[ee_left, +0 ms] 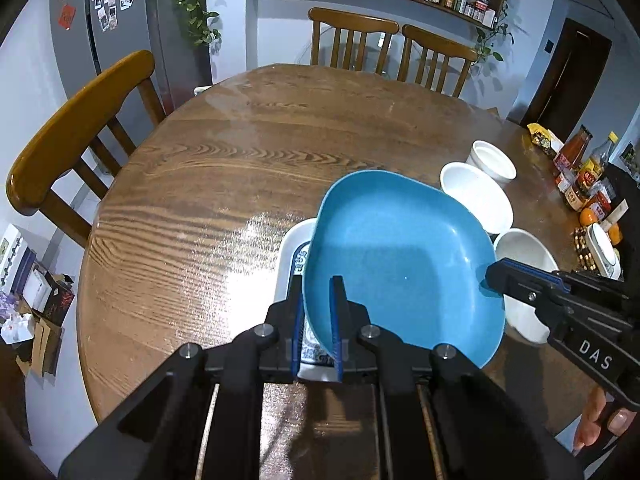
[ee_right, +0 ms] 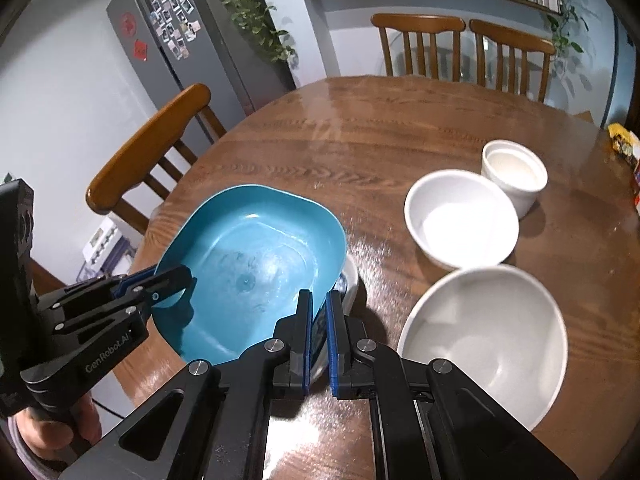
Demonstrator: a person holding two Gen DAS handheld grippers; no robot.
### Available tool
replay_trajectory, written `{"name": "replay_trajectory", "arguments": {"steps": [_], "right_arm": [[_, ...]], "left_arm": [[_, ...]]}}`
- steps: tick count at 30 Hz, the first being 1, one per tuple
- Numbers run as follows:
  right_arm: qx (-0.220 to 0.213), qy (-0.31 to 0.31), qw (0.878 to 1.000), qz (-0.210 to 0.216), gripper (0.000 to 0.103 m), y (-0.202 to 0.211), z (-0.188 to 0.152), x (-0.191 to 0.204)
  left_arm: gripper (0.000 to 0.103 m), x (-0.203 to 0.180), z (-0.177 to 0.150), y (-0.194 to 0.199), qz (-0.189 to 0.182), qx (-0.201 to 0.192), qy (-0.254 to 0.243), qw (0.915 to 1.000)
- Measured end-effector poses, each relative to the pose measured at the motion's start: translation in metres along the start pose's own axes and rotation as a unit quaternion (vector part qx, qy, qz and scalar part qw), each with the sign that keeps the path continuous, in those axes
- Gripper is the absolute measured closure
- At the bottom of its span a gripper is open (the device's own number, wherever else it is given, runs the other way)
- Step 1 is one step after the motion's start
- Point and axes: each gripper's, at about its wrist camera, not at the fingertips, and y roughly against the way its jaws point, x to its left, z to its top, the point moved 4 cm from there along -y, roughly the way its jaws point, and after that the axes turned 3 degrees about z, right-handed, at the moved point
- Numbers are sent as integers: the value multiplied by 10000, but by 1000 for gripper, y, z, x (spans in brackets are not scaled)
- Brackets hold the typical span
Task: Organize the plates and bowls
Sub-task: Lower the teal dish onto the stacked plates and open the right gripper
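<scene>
Two claws clamped on one blue dish [ee_left: 400, 264], each on an opposite rim. Left claw [ee_left: 318, 320] closed on the near-left rim, one finger inside the dish and one outside. Right claw [ee_right: 318, 334] closed on the opposite rim, fingers likewise astride the wall. Dish tilted, held above a white plate with blue pattern [ee_left: 294, 248] lying flat on the round wooden worktop [ee_left: 224, 168]; contact between dish and plate cannot be told. Three white bowls grouped to the right of the dish: large bowl [ee_right: 484, 340] nearest, medium bowl [ee_right: 460, 220] behind it, small straight-walled cup-shaped bowl [ee_right: 516, 174] farthest and just beside the medium one. All three upright. Bottles and jars [ee_left: 580, 176] clustered at the far right edge of the worktop. Wooden chairs [ee_left: 76, 128] around the worktop.
</scene>
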Motion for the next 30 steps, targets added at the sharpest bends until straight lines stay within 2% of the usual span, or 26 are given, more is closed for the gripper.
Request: {"name": "replay_trajectory", "arguments": {"steps": [20,30], "right_arm": [[596,110,9978,-267,95,-44,-21,2],[773,138,9962,-388,94,-57,-24,0]], "left_arm": [[93,13,-23,-53,156,601,-66,9980],[92,12,-24,-63,196,701,-94,9973]]}}
